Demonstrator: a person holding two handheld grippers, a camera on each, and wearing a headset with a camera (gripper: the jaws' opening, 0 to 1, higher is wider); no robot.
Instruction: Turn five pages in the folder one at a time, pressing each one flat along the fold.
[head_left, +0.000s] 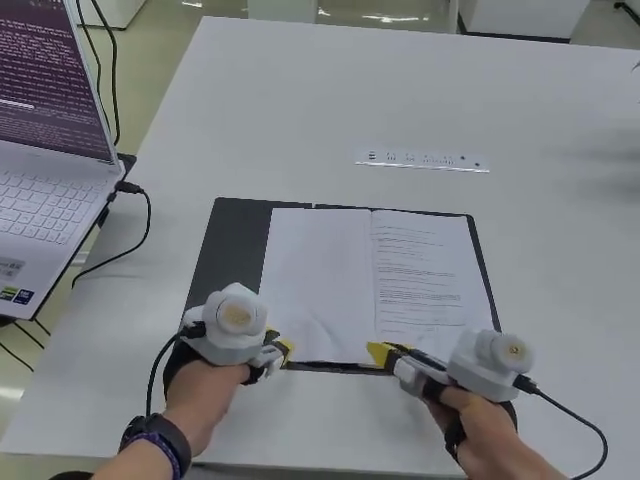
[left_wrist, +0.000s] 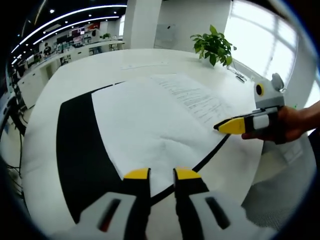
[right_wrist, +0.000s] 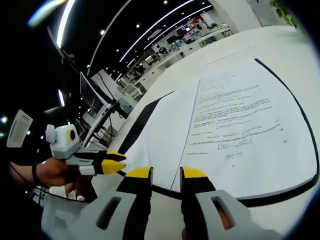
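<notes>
1. The open black plastic folder (head_left: 232, 250) lies flat on the white table (head_left: 300, 90), with a blank white sheet (head_left: 315, 285) left of its fold and a printed sheet (head_left: 420, 270) right
2. The left gripper (head_left: 283, 350) is at the folder's near edge by the blank sheet, jaws narrowly parted, gripping nothing
3. The right gripper (head_left: 378, 351) is at the same edge near the fold, jaws slightly apart, empty

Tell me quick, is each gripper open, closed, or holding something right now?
Left gripper: open a little, holding nothing.
Right gripper: open a little, holding nothing.
</notes>
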